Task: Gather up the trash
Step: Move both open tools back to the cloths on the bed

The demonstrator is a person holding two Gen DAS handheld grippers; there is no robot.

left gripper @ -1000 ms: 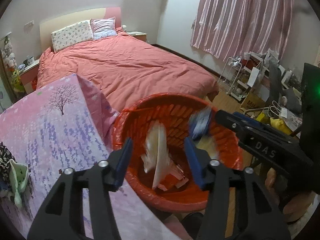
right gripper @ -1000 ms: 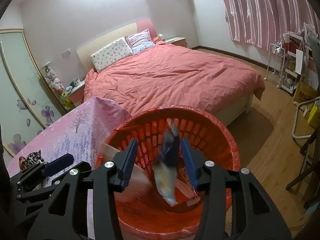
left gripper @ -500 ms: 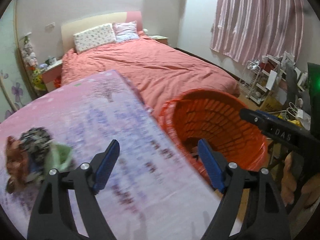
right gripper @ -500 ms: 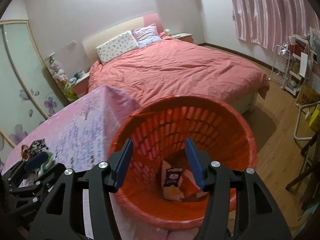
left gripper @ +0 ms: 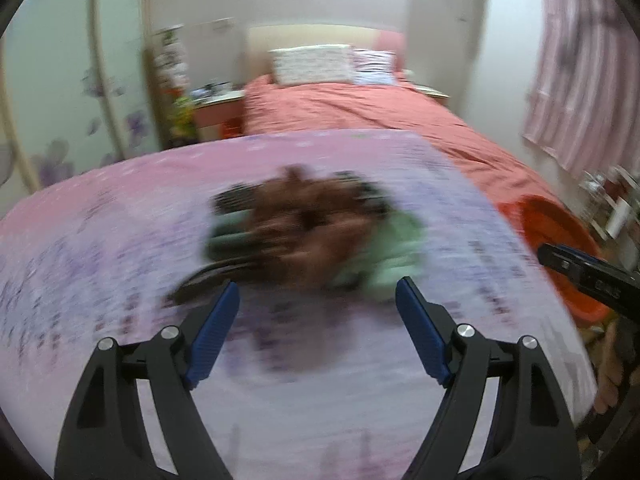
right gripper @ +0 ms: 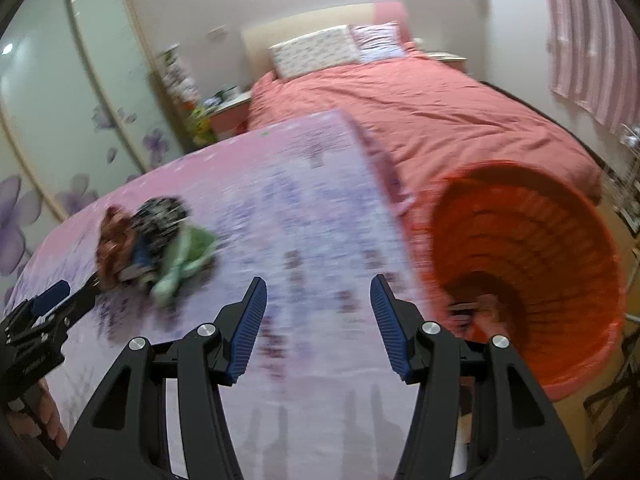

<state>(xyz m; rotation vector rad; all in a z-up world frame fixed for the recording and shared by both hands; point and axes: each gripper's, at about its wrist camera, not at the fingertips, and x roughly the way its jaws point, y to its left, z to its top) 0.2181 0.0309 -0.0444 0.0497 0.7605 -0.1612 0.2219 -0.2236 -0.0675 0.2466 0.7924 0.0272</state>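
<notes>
A blurred heap of trash (left gripper: 316, 232) in brown, black and pale green lies on the pink flowered tablecloth (left gripper: 120, 240). My left gripper (left gripper: 318, 292) hovers just short of it, jaws wide open and empty. The right wrist view shows the same heap (right gripper: 154, 244) to the left, with my left gripper (right gripper: 48, 304) near it. My right gripper (right gripper: 318, 290) stands open and empty over the cloth (right gripper: 304, 216). The red basket (right gripper: 532, 264) sits to its right, some wrappers at its bottom. In the left wrist view the basket (left gripper: 556, 236) and the right gripper's fingers (left gripper: 588, 272) show at the right edge.
A bed with a coral cover (right gripper: 432, 100) and two pillows lies behind the table. A wardrobe with flowered doors (right gripper: 60, 92) fills the left. A small bedside table (left gripper: 216, 108) stands beside the bed, striped pink curtains (left gripper: 580, 92) hang at the right.
Both grippers swung left from above the basket to over the table. Paper and a wrapper dropped out of them into the basket. The left jaws widened, and the trash heap now lies before them.
</notes>
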